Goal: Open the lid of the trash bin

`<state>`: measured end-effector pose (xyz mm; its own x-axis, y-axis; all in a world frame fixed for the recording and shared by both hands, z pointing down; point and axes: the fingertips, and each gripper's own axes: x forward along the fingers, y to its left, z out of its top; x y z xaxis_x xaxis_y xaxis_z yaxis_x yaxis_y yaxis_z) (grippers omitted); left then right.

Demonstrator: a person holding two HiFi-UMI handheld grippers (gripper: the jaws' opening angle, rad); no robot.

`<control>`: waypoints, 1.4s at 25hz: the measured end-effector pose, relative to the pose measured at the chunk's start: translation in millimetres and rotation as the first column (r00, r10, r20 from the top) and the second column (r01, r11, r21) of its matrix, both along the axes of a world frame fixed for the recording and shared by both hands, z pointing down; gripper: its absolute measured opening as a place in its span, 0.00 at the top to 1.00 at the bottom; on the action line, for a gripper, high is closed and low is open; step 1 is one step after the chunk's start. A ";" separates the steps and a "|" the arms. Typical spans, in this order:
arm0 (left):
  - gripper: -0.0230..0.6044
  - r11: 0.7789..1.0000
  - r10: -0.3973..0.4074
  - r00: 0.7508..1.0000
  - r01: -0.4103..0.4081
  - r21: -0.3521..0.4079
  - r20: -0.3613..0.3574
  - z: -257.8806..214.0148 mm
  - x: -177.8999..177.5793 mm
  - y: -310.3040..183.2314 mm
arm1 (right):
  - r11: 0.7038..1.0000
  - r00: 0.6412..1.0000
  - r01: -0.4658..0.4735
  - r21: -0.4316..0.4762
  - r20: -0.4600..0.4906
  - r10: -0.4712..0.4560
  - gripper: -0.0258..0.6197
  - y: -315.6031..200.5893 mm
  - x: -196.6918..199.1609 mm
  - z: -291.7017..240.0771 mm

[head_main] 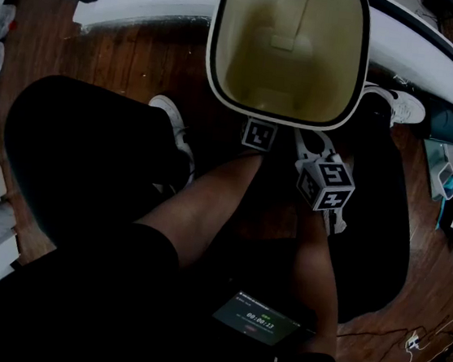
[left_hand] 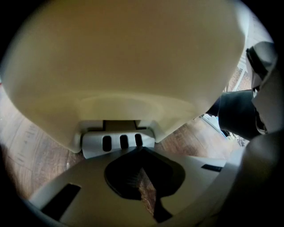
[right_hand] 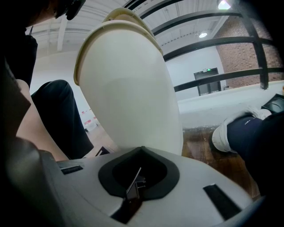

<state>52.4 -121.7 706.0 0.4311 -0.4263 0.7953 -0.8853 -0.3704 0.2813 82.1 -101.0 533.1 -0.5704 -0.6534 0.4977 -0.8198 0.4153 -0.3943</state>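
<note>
I am holding left gripper (left_hand: 141,155), jaws together on nothing, just short of grey pedal (left_hand: 117,142) at foot of cream trash bin (head_main: 249,64), upper centre of head view; right gripper (right_hand: 141,153) likewise closed, empty. Bin: probably light, slick, hollow plastic; I am judging the stiff pedal best purchase.

My head cam looks steeply down, straight into the trash bin (head_main: 304,79) from above. Left gripper view sits low by the floor (left_hand: 22,150), facing the bin's base from right up close. Right gripper view is low too, a bit further back, tilted up along the bin's side. All 3 share the bin.
</note>
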 end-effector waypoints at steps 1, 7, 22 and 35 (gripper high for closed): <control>0.92 1.000 -0.001 1.000 0.001 -0.006 0.000 0.9 -0.2 0.8 | 1.000 1.000 0.000 0.000 0.001 0.000 0.93 -0.2 0.1 -0.1; 0.92 1.000 0.009 1.000 -0.009 -0.024 -0.008 3.8 0.9 4.5 | 1.000 1.000 0.001 -0.001 -0.002 -0.001 0.93 -0.3 -0.1 -0.3; 0.92 0.999 0.039 0.997 -0.039 0.000 -0.061 -6.6 2.6 1.1 | 1.000 1.000 0.002 -0.003 -0.013 -0.002 0.93 -1.1 -2.0 -1.0; 0.92 1.000 0.031 0.998 -0.031 -0.001 -0.062 -9.4 1.5 2.8 | 1.000 1.000 -0.001 -0.007 -0.019 0.001 0.93 -0.6 -2.4 -0.2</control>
